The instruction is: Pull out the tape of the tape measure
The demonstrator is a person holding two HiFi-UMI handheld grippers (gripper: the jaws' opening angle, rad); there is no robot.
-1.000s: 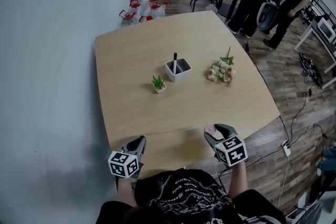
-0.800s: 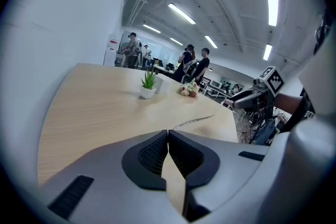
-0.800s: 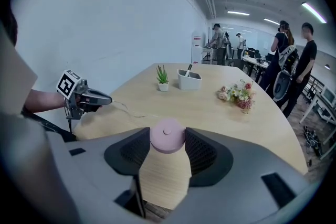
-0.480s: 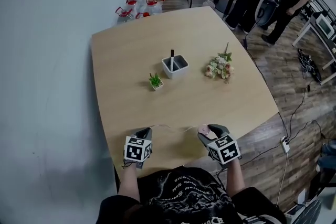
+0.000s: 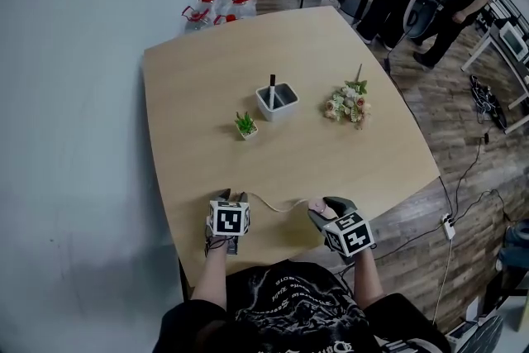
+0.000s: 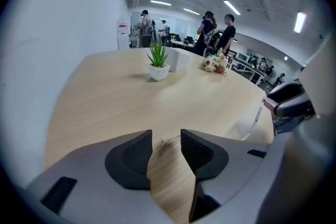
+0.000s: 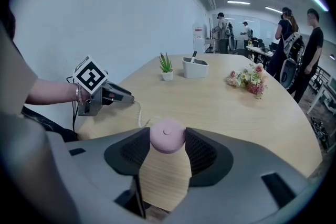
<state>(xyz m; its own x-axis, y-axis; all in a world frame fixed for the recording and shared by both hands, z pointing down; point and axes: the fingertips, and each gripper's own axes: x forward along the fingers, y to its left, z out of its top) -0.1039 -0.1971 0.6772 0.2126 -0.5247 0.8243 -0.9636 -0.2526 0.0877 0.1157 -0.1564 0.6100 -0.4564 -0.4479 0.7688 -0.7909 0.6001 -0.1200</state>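
The right tongs (image 5: 319,209) pinch a small round pink tape measure case (image 7: 167,135), smooth and disc-shaped, by its flat sides just above the pale wood-grain bench (image 5: 207,95). Its thin whitish tape (image 5: 269,205) lies on the bench in a slack curve that runs across to the left tongs (image 5: 226,197). A second ago the tape ran in a straighter line between the two hands, with the left tongs pressed together. Those tongs have just been opening and now stand spread (image 6: 166,141), with the tape's end on the bench between their tips, unclamped.
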